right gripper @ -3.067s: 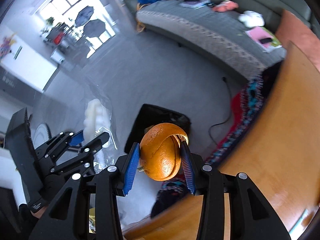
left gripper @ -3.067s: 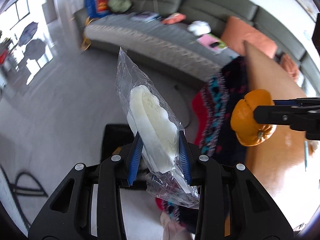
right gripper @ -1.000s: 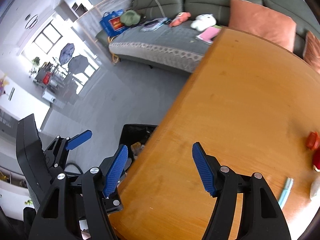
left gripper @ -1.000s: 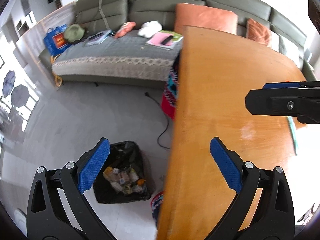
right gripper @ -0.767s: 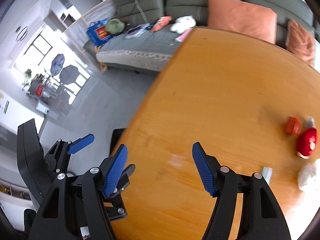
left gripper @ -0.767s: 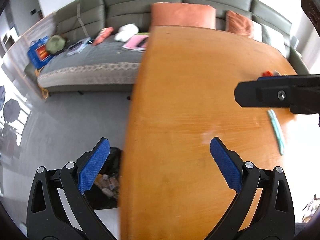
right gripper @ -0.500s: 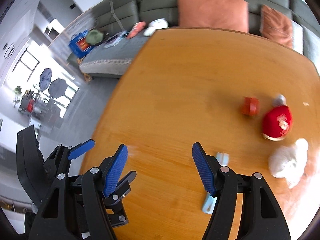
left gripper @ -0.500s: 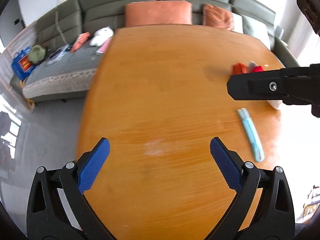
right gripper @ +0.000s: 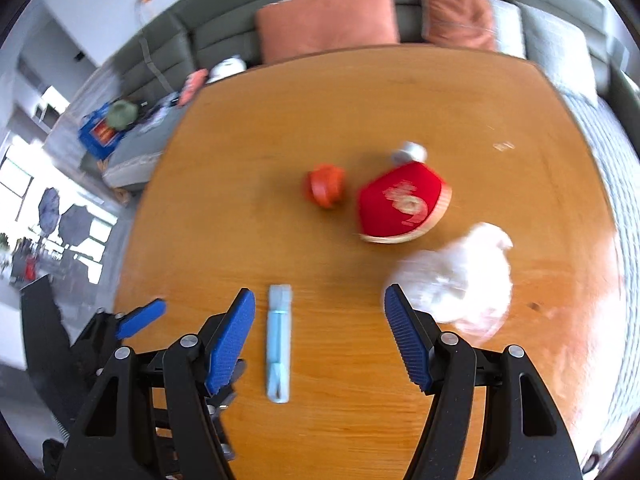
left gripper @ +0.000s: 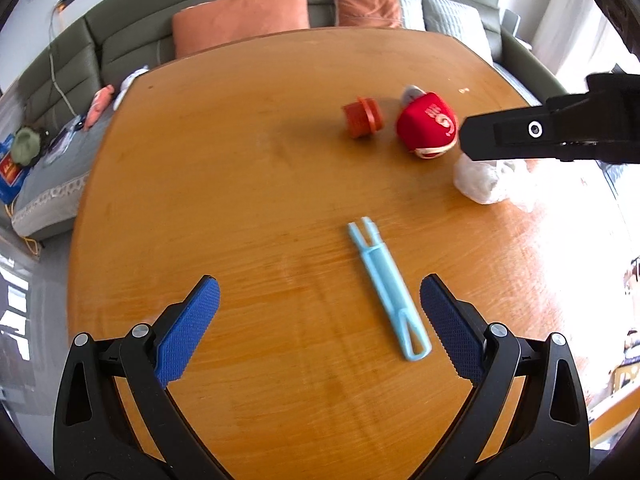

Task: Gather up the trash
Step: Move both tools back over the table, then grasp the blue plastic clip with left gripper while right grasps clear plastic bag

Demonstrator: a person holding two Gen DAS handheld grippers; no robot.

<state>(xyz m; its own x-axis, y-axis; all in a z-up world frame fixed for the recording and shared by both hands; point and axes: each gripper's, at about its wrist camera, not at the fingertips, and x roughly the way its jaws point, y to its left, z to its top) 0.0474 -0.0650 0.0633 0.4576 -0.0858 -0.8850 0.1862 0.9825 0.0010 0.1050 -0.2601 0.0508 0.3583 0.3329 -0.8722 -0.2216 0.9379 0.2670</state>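
- Hanging above wooden table (left gripper: 224, 184), left gripper (left gripper: 320, 324): jaws wide, nothing between the blue pads (left gripper: 188, 326).
- Lying flat on the wood just inside left gripper's right-hand pad: pale blue plastic strip (left gripper: 386, 288), forked end pointing away, looped end nearest, touching neither pad.
- Seen from the right wrist, same strip just right of right gripper's (right gripper: 320, 340) left-hand pad, inside the gap, untouched.
- Right gripper likewise spread wide and empty; in the left wrist view only one black finger shows at the right edge.
- Farther ahead of both grippers, well apart from them: orange ribbed cap (left gripper: 362, 117) on its side.
- Just right of the cap: red paper cup (left gripper: 428, 128) tipped over, white logo and lettering on its side too blurred to read; small grey-white lid (left gripper: 412, 92) touching its far side.
- Right of the cup, beyond right gripper's right-hand pad: crumpled white plastic bag (right gripper: 460, 276), washed out by glare.
- Tiny pale scrap (left gripper: 464, 90) near the far right table edge.
- Behind the table: grey-green sofa (left gripper: 132, 32) with two orange cushions (left gripper: 244, 16), a pale one further right.
- Far left on the sofa seat: blue bag (right gripper: 98, 132) with red-and-yellow print, unreadable, and a green hat (right gripper: 122, 114).
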